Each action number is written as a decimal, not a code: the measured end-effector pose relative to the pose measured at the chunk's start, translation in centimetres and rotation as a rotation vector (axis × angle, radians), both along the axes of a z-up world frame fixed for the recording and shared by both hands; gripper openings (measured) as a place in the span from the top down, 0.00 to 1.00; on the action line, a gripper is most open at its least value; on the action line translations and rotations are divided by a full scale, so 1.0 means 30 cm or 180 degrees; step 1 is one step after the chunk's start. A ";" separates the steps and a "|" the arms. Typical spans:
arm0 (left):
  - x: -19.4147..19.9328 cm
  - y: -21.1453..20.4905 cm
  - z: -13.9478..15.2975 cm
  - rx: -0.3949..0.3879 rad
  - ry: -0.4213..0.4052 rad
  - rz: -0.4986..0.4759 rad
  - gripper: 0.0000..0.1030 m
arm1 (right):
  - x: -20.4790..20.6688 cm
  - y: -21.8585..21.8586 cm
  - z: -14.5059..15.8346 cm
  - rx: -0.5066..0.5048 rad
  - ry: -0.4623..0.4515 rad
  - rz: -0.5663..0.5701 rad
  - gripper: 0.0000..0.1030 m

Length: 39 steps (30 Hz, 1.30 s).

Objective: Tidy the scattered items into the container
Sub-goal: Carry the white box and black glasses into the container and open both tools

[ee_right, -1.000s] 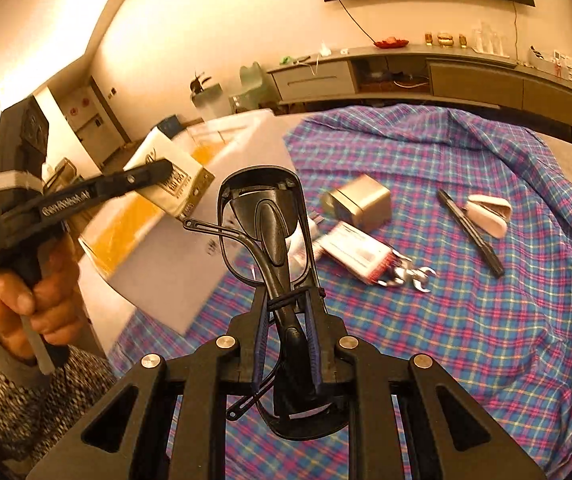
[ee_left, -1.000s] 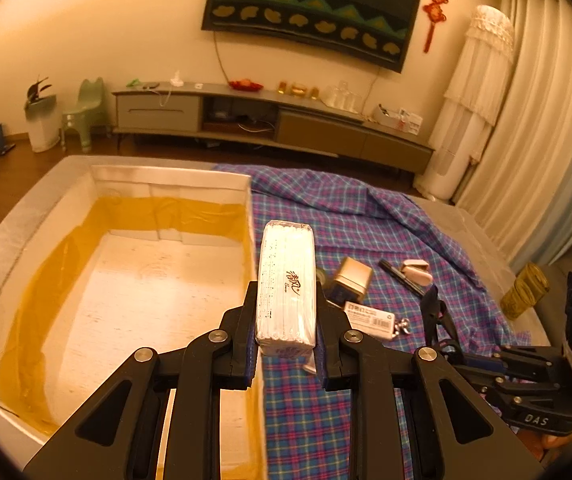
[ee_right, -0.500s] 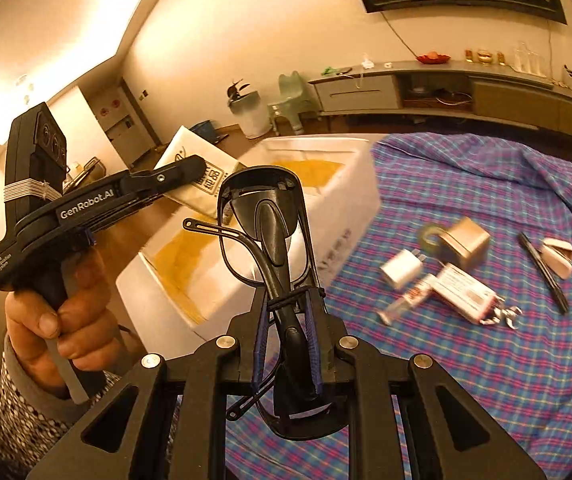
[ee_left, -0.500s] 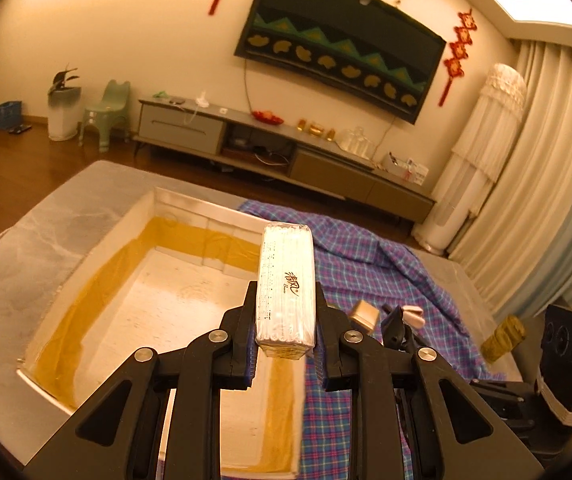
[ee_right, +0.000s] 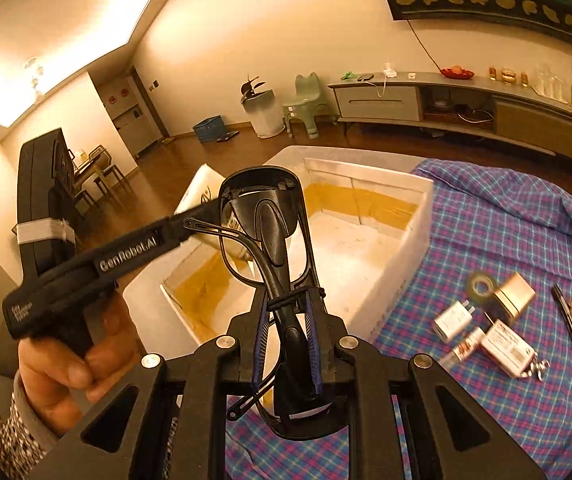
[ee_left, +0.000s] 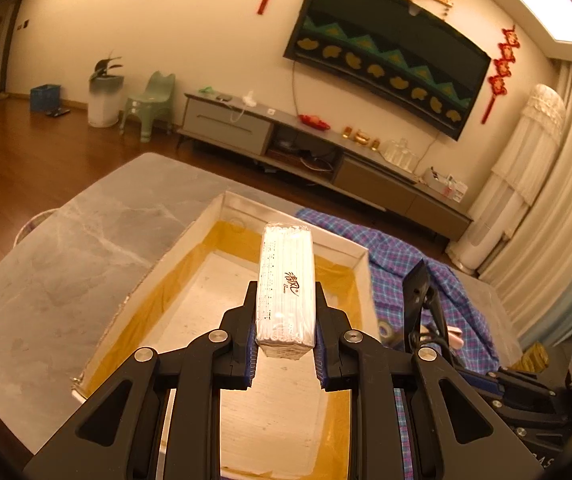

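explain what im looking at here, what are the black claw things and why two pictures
No robot: a person holds a two-finger gripper in each hand, each carrying a fisheye camera looking along its fingers, hence two pictures. The left gripper is shut on a wrapped tissue pack, held above a white foam box with yellowish inner walls. The right gripper is shut on folded black sunglasses; its view also shows the person's left hand. On the plaid cloth beside the box lie a white charger, a tape roll, a gold box and a black pen.
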<state>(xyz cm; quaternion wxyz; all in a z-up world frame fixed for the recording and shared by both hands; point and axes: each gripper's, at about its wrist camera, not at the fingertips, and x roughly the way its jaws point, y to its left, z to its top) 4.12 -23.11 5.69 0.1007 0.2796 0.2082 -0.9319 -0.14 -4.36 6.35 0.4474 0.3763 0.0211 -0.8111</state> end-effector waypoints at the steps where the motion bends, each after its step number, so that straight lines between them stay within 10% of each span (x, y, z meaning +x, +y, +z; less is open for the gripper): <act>1: -0.006 -0.015 -0.007 0.0017 -0.0029 0.0025 0.78 | -0.008 -0.018 0.002 0.0010 -0.0001 0.0007 0.82; 39: -0.354 -0.238 -0.231 0.0566 -0.0910 0.0404 0.73 | -0.518 -0.435 -0.245 0.1129 -0.0747 -0.0354 0.79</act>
